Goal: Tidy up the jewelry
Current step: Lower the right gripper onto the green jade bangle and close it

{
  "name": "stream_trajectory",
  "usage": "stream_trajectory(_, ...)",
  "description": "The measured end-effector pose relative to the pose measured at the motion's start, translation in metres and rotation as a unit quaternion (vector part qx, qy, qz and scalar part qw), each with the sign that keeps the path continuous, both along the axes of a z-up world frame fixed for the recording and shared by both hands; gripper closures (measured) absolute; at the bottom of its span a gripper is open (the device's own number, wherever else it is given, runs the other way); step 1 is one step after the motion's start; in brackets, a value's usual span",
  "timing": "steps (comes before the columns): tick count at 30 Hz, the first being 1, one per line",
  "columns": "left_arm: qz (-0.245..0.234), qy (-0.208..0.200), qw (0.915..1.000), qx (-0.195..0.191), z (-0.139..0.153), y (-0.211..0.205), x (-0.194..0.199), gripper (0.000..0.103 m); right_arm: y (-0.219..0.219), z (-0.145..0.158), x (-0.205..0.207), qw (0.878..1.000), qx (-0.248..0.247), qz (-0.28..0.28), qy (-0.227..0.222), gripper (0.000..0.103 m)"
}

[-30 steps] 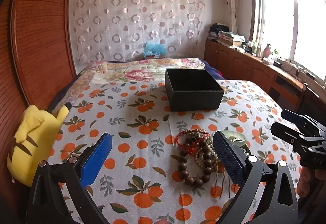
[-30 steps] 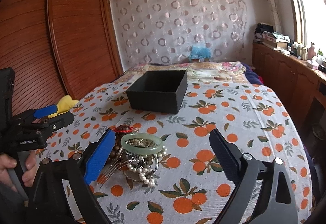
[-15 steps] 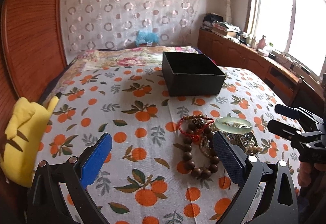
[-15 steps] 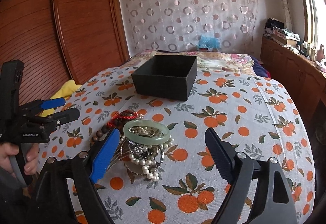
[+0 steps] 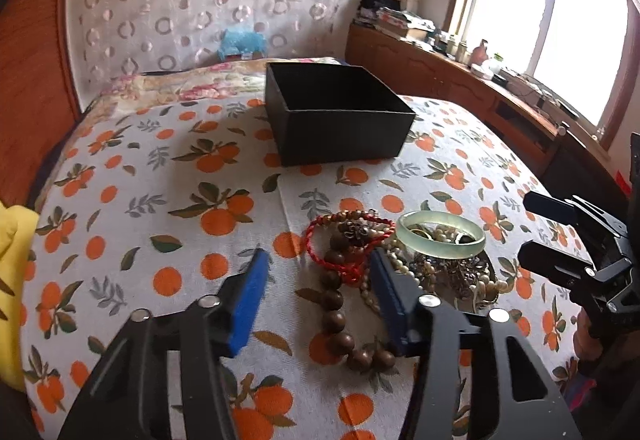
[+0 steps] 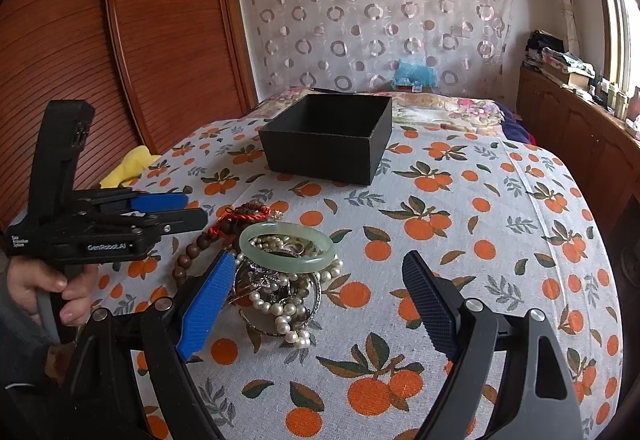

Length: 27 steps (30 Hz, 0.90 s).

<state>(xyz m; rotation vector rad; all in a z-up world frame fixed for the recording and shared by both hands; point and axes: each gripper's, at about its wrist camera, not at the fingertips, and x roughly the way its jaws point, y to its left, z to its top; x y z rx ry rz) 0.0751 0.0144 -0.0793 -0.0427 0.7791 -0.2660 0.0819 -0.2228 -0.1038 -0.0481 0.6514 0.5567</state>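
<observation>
Jade-green and glassy, the bangle (image 6: 287, 247) sits on top of the jewelry heap (image 6: 276, 280) on the orange-print cloth (image 6: 460, 240), well short of the black box (image 6: 326, 138), which looks empty from both views. Under it lie pearls (image 6: 280, 308), metal pieces and, to the left, a string of wooden beads (image 5: 340, 304) tangled with a red cord (image 5: 348, 240).

The left gripper (image 5: 316, 280) has its jaws apart, straddling the wooden beads and holding nothing. The right gripper (image 6: 316, 292) is also spread wide and empty — its blue finger (image 6: 206, 304) just beside the heap.

The bangle is probably stiff, smooth and breakable: likely to slip from flat pads, so a pinch across the band on one side, rim between the fingers, seems safest, then a low carry to the box. The bead string and pearls are limp and will drape — taking hold near the middle of a loop should keep the ends from trailing. Strands look intertwined, so one lifted piece may drag its neighbours along.
</observation>
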Motion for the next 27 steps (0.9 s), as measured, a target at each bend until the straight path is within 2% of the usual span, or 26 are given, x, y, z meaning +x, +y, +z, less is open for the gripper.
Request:
stream_trajectory(4,-0.023,-0.001,0.9996,0.016,0.000,-0.012,0.002,0.069,0.003,-0.002,0.000,1.000,-0.001,0.004,0.000,0.016)
stream_trajectory(7,-0.040,-0.003,0.9984,0.039,-0.001,-0.026,0.004,0.070,0.004,-0.004,0.000,1.000,-0.002,0.006,0.003,0.016)
stream_trajectory(10,-0.039,0.001,0.9977,0.055,-0.005,-0.034,0.011,0.081,0.004,-0.004,-0.001,1.000,-0.004,0.009,0.002,0.016)
stream_trajectory(12,-0.038,0.004,0.9976,0.057,-0.007,-0.034,0.014,0.083,0.005,-0.004,-0.001,1.000,-0.007,0.012,0.001,0.016)
stream_trajectory(16,-0.038,0.006,0.9976,0.058,-0.008,-0.031,0.018,0.100,0.012,-0.005,0.005,0.999,-0.019,0.029,0.004,0.024)
stream_trajectory(18,-0.037,0.003,0.9980,0.052,-0.005,-0.027,0.018,0.100,0.017,-0.008,0.010,0.999,-0.024,0.041,0.010,0.033)
stream_trajectory(21,-0.026,-0.007,0.9992,0.030,0.003,-0.017,0.017,0.101,0.026,-0.011,0.021,0.997,-0.030,0.061,0.026,0.042)
stream_trajectory(27,-0.009,-0.026,0.9995,0.017,0.019,-0.003,0.013,0.101,0.050,-0.008,0.029,0.993,-0.048,0.107,0.035,0.052)
